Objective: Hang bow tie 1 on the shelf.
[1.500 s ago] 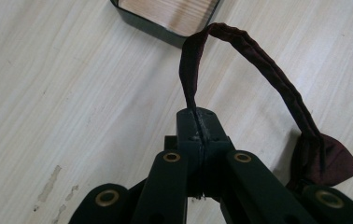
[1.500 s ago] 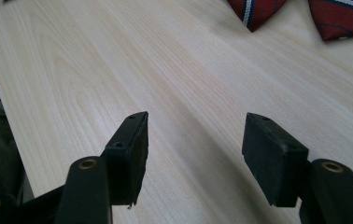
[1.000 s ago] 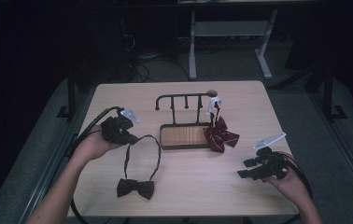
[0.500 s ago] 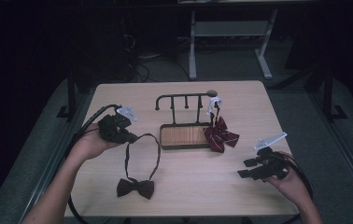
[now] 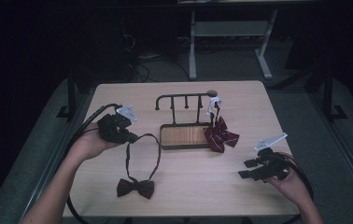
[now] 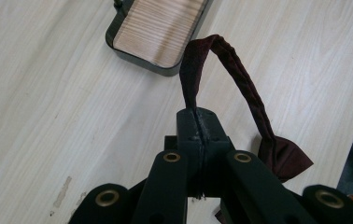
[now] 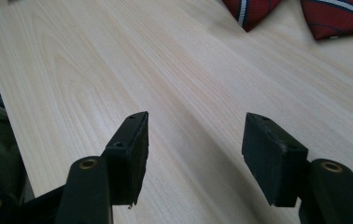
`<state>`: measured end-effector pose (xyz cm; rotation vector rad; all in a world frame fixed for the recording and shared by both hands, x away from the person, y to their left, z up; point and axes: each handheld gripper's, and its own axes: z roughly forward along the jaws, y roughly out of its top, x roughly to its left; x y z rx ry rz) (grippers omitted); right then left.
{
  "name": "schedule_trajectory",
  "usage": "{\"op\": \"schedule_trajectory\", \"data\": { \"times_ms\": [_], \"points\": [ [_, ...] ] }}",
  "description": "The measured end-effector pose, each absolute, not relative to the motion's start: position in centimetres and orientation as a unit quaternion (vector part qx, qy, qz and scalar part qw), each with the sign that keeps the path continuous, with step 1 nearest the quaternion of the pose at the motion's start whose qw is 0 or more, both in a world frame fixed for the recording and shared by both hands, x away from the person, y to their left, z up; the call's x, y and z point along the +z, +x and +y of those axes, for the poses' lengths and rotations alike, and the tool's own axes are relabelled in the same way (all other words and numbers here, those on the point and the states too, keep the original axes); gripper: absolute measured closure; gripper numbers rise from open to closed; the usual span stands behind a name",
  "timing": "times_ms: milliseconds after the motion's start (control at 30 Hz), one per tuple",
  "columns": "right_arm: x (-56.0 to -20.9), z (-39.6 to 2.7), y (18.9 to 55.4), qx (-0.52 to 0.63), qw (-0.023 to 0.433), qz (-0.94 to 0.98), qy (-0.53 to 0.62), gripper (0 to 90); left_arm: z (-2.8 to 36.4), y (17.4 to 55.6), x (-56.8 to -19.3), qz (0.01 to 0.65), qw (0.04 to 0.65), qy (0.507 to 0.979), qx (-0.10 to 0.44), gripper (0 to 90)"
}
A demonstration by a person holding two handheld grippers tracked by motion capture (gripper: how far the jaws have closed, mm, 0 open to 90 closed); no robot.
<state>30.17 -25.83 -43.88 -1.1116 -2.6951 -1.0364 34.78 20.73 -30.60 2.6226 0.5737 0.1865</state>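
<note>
With the left gripper [image 6: 197, 122] pinching the strap of the dark bow tie [image 5: 136, 187], whose bow lies on the near worktop [image 5: 198, 196], lift the loop clear, then lower it over a rack [image 5: 184, 99] peg, while the right gripper [image 7: 194, 140] rests spread, near right.
</note>
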Motion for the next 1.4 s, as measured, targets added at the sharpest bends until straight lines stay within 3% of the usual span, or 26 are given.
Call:
{"op": "schedule_trajectory", "data": {
  "times_ms": [1400],
  "points": [
    [-43.7,-25.8,30.3,-0.329,0.012,-0.872,-0.362,41.0,19.5,35.0,-26.6,0.191,0.212,0.954,0.092,89.6]
  ]
}}
